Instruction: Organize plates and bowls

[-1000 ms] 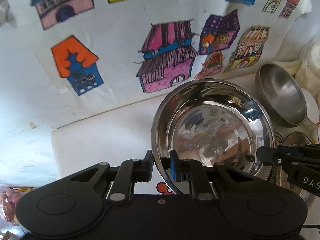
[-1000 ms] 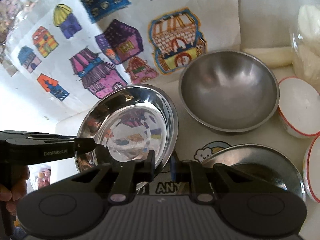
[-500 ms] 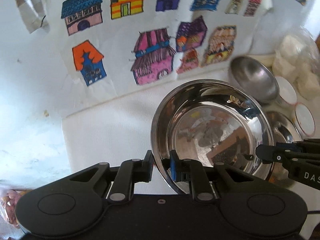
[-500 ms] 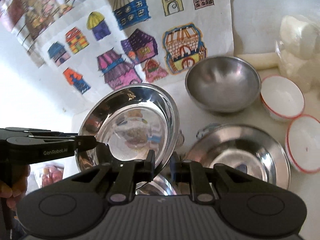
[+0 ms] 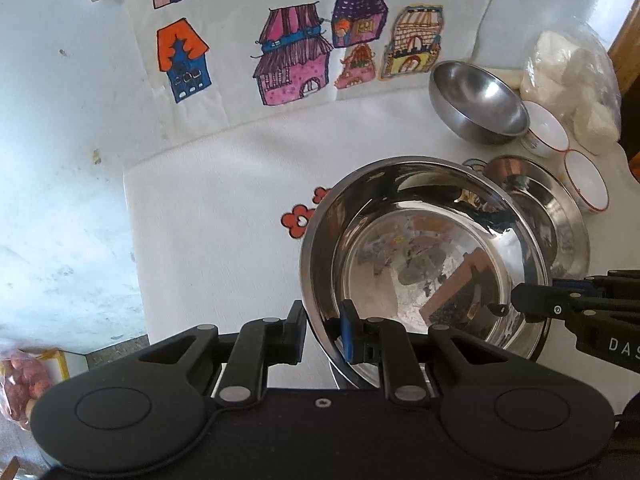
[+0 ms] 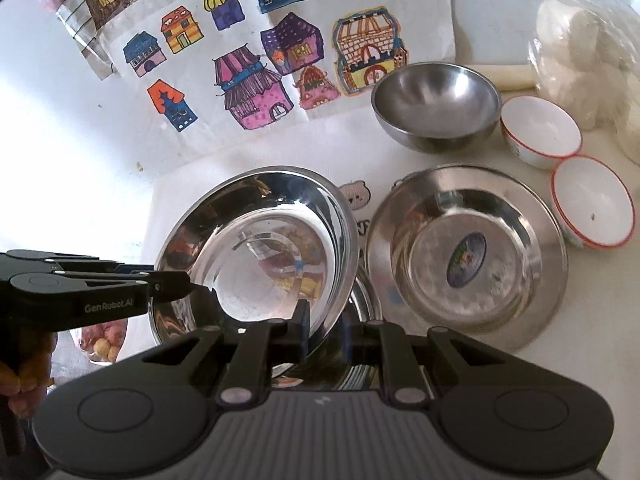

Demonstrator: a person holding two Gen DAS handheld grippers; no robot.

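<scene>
A shiny deep steel plate [image 5: 424, 264] hangs above the table, held by opposite rims. My left gripper [image 5: 322, 320] is shut on its near rim in the left wrist view, where the right gripper's fingertips [image 5: 532, 304] pinch the far right rim. In the right wrist view my right gripper [image 6: 325, 320] is shut on the same plate [image 6: 256, 256], and the left gripper [image 6: 180, 284] clamps its left edge. A second steel plate [image 6: 466, 256] with a sticker lies on the table to the right. Part of another steel dish [image 6: 362, 364] shows under the held one.
A dull steel bowl [image 6: 436, 106] stands at the back, with two white red-rimmed bowls [image 6: 540, 132] [image 6: 592, 204] to its right. Behind them lies a plastic bag of white lumps [image 6: 580, 60]. A sheet of coloured house drawings [image 5: 288, 52] leans at the back. A bag of reddish things [image 5: 20, 384] sits low left.
Both grippers have carried the steel plate up and back from the drawings. The table's dishes now look smaller and more of them are in view. The grips have not changed.
</scene>
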